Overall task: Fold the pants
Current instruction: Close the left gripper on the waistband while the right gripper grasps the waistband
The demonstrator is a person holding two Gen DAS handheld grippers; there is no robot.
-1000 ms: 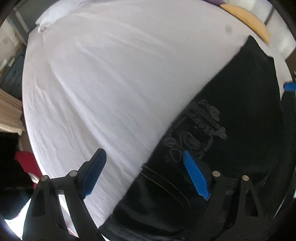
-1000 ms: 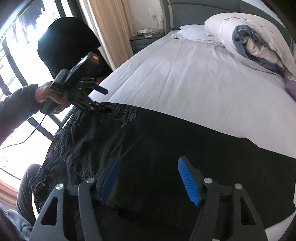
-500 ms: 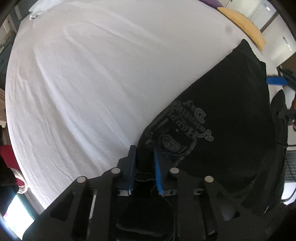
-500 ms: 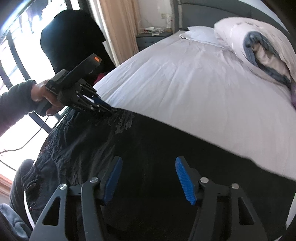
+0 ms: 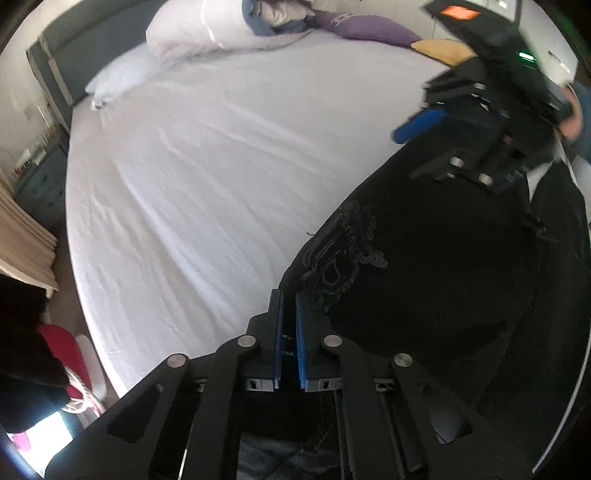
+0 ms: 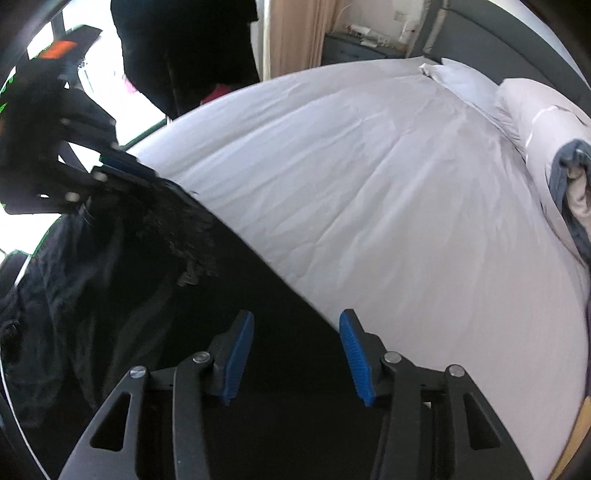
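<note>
Black pants (image 5: 424, 295) with a grey print (image 5: 343, 251) lie along the near side of a white bed (image 5: 221, 177). My left gripper (image 5: 288, 302) is shut on the pants' edge beside the print, with cloth pinched between its blue pads. In the right wrist view the left gripper (image 6: 122, 166) holds that edge slightly raised. My right gripper (image 6: 295, 354) hangs over the far edge of the pants (image 6: 221, 295). Its jaws are closing, the cloth edge lies between them, and the pads do not press on it. One blue finger (image 5: 417, 123) of the right gripper shows in the left wrist view.
Pillows (image 5: 207, 29) and a rolled duvet (image 6: 569, 177) lie at the grey headboard (image 6: 517, 40). A purple cushion (image 5: 369, 31) and a yellow one (image 5: 439, 50) sit at the bed's far side. A nightstand (image 6: 354, 48), a curtain (image 6: 295, 33) and a bright window (image 6: 107, 85) stand beyond the bed.
The left gripper went from wide open to shut on the pants' edge by the print. The right gripper moved across the pants to their far edge, and its jaws narrowed.
</note>
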